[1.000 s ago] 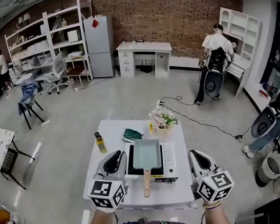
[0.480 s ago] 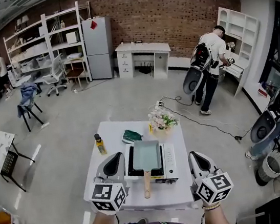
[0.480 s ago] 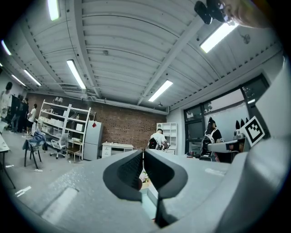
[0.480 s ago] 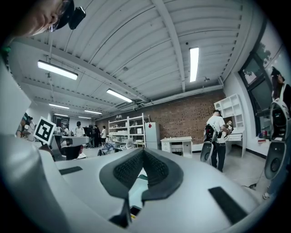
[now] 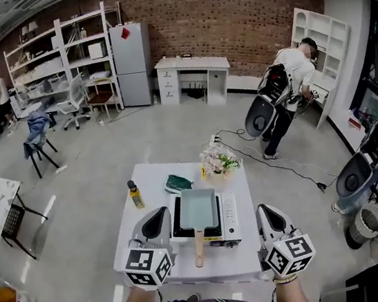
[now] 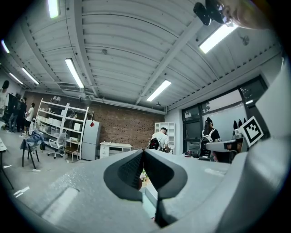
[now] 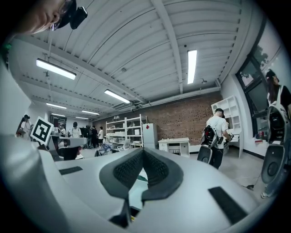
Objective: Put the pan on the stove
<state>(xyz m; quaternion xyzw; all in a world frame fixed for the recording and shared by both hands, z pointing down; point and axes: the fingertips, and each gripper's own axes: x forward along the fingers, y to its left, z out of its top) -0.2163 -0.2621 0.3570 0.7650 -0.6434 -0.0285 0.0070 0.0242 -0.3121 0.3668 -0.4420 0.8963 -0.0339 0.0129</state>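
Left gripper [image 5: 158, 218] has just closed its jaws on nothing; the right gripper [image 5: 268, 214] is closed and empty too. The pan [image 5: 198, 208] stays on the stove [image 5: 227, 211], handle pointing near. Best to keep both grippers clear of that handle.

The pan [image 5: 198, 207] sits on the stove [image 5: 229, 211], bottle [image 5: 135, 194] left.

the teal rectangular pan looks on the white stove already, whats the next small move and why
Probably draw both grippers back toward the body. The pale teal rectangular pan already sits on the white tabletop stove, wooden handle sticking out the near side. The left gripper, whose jaws have just closed with nothing between them, and the right gripper, shut and empty, flank the stove.
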